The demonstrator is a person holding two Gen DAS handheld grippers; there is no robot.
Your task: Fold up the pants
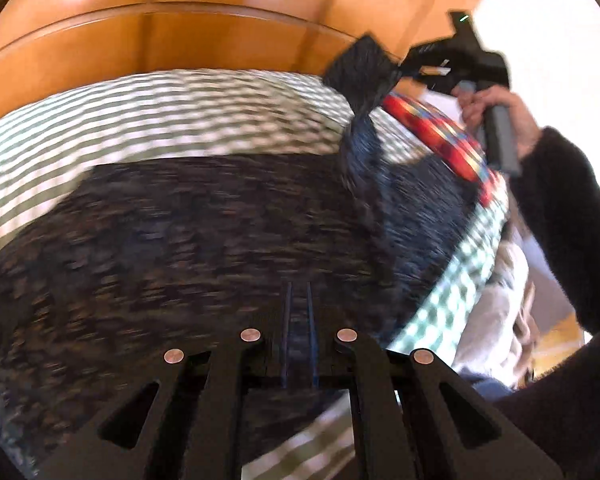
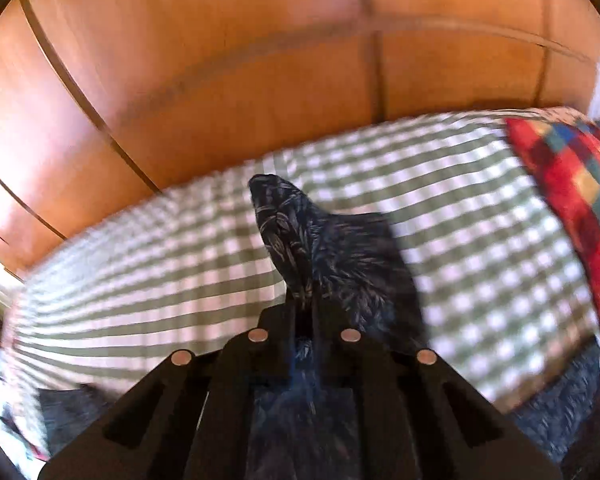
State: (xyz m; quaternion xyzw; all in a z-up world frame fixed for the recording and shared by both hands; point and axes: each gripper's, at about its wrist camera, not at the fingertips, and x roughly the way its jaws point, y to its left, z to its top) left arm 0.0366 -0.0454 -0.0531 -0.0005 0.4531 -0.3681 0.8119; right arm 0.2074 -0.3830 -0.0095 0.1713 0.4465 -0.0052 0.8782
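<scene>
We pinch the dark leaf-print pants (image 1: 204, 240) in both grippers: our left gripper (image 1: 299, 320) clamps cloth lying on the green checked bedspread (image 1: 140, 120), our right gripper (image 2: 305, 304) lifts a pinched corner.

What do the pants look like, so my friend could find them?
Find the bed with the green-and-white checked cover before the orange wooden wall. The pants lie spread on it, dark blue with a small leafy print, unlike the bright red patchwork pillow beside them.
</scene>
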